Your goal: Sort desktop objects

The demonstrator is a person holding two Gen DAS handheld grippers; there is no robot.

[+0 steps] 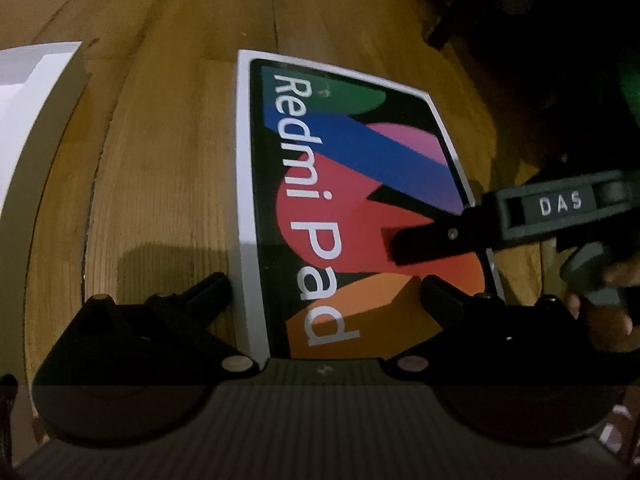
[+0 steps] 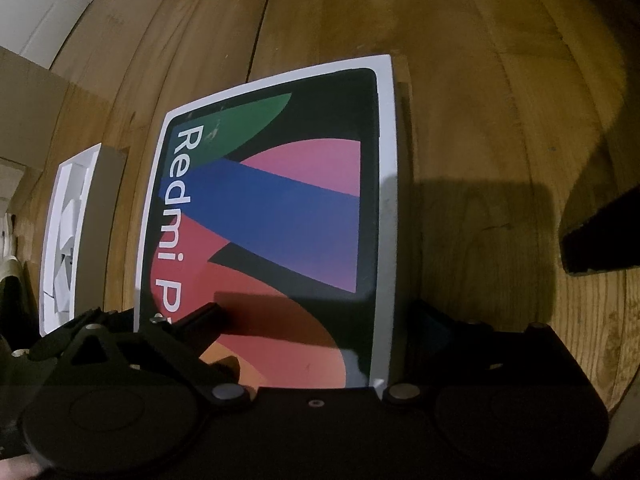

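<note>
- The Redmi Pad box lid (image 1: 352, 208) lies flat, mid-table (image 1: 168, 152).
- My left claw (image 1: 326, 292) straddles its near-left edge, spread, not gripping — ready to lift it.
- My right claw (image 2: 316, 316) spans the right edge, released, to steady it.
- The open white box (image 2: 70, 240) waits near the table's left edge.

**Box flat on the table, a gripper at each long side**

A tablet box (image 1: 352, 208) is laid flat on the wooden table (image 1: 168, 152), its printed face turned upward. In the left wrist view, the left gripper (image 1: 326, 292) is placed at the near end of the box, one finger set against the box's left edge and the other over its right part. The right gripper (image 1: 420, 246) is seen reaching in from the right, with a finger over the lid. To the left of the tablet box, apart from it, an open tray (image 2: 76, 236) is found on the table. In the right wrist view, the right gripper (image 2: 320, 320) is seen astride the box's right edge.
</note>
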